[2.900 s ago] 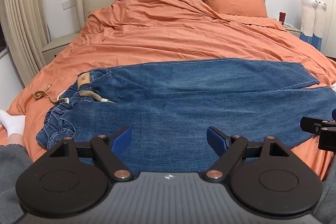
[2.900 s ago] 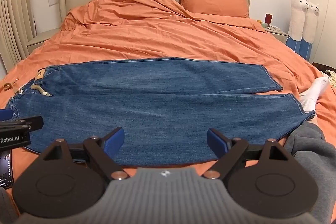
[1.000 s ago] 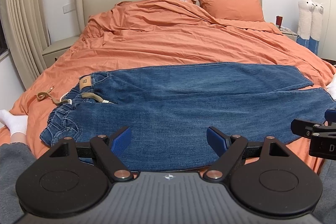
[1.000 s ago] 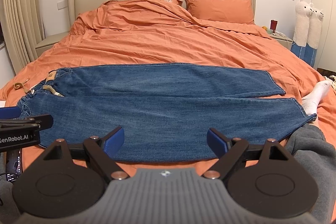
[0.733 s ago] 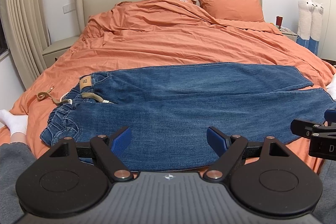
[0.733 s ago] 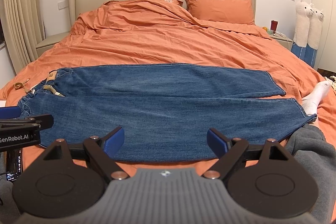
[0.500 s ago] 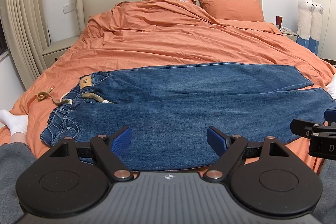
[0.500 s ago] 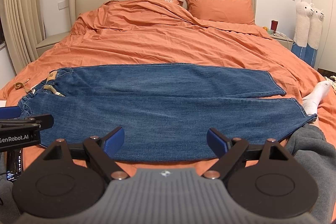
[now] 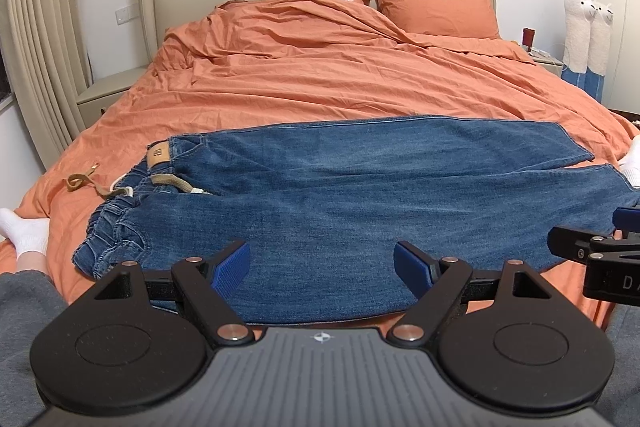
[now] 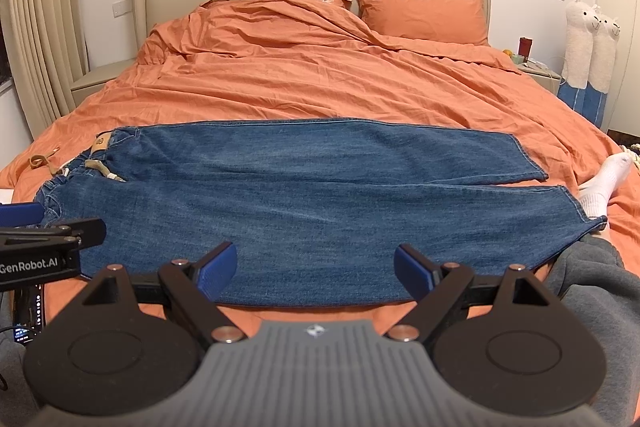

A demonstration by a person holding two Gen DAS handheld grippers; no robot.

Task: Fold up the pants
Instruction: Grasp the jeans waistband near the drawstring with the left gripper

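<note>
Left wrist view: left tool spread wide, empty, poised above the near edge of the blue jeans; jeans laid flat across the orange bed, waistband bunched at the left, both legs running right; tip of the right tool poking in at the right edge. Right wrist view: right tool likewise wide and empty, just short of the jeans; hems near a white sock; left tool at the left edge.
</note>
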